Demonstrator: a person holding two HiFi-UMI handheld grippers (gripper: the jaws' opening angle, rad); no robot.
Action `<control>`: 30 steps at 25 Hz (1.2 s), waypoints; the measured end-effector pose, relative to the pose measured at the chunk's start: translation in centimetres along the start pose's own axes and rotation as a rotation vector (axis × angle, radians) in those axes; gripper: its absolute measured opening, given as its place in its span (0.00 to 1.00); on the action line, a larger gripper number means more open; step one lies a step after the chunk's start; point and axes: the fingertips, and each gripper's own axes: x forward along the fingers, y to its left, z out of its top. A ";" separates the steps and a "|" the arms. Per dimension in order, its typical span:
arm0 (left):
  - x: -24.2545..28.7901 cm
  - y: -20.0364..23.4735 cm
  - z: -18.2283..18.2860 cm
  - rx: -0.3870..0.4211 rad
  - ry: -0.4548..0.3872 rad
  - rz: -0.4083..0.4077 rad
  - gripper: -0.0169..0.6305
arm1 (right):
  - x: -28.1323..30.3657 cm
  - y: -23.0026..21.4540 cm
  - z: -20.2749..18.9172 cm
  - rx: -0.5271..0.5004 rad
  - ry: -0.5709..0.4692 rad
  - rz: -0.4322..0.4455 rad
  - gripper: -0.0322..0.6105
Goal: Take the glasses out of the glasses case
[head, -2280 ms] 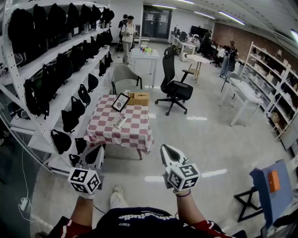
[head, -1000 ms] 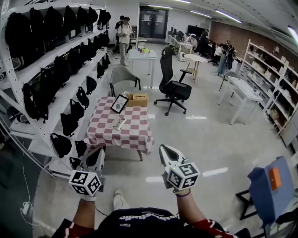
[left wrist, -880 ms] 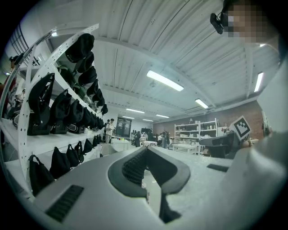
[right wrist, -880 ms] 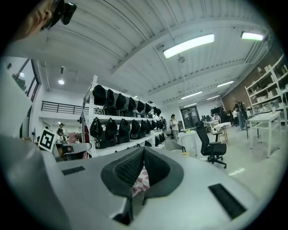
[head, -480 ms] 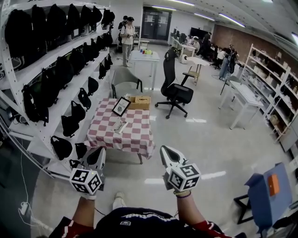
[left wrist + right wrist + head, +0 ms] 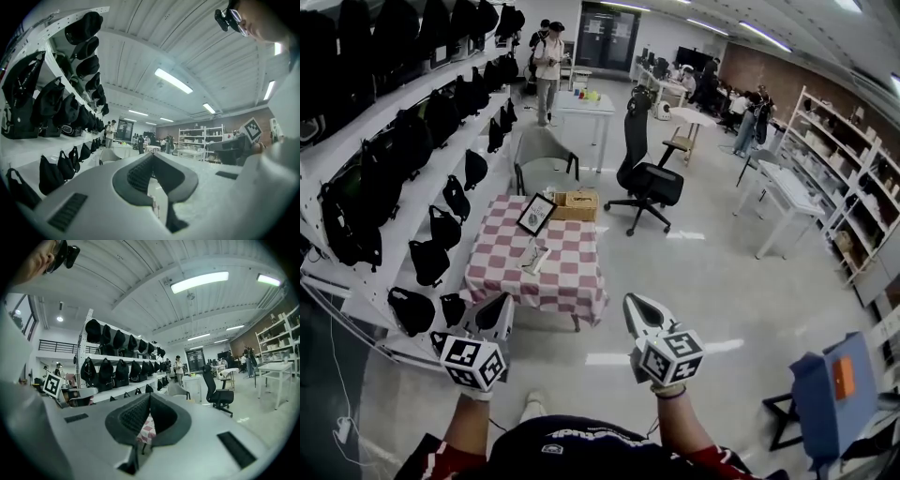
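Workshop floor point(image 6: 712, 300), checked bench point(image 6: 574, 274) ahead.
Glasses case point(image 6: 534, 255) lies on it, well apart from left claw point(image 6: 495, 311) and right claw point(image 6: 636, 307), both closed, empty; shirt point(image 6: 581, 442) lettering too small to read.

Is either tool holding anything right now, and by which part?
Nothing is held: the left tool and right tool are both shut and empty, short of the checkered table.
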 end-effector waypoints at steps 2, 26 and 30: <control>1.0 1.2 0.1 0.011 0.000 0.004 0.04 | 1.7 -0.3 0.1 -0.004 0.009 0.001 0.05; 9.3 17.1 1.8 -0.010 0.002 -0.061 0.04 | 19.5 3.0 1.7 -0.038 0.041 -0.019 0.05; 10.0 19.1 1.3 -0.019 0.008 -0.073 0.04 | 21.5 4.3 2.0 -0.051 0.032 -0.015 0.05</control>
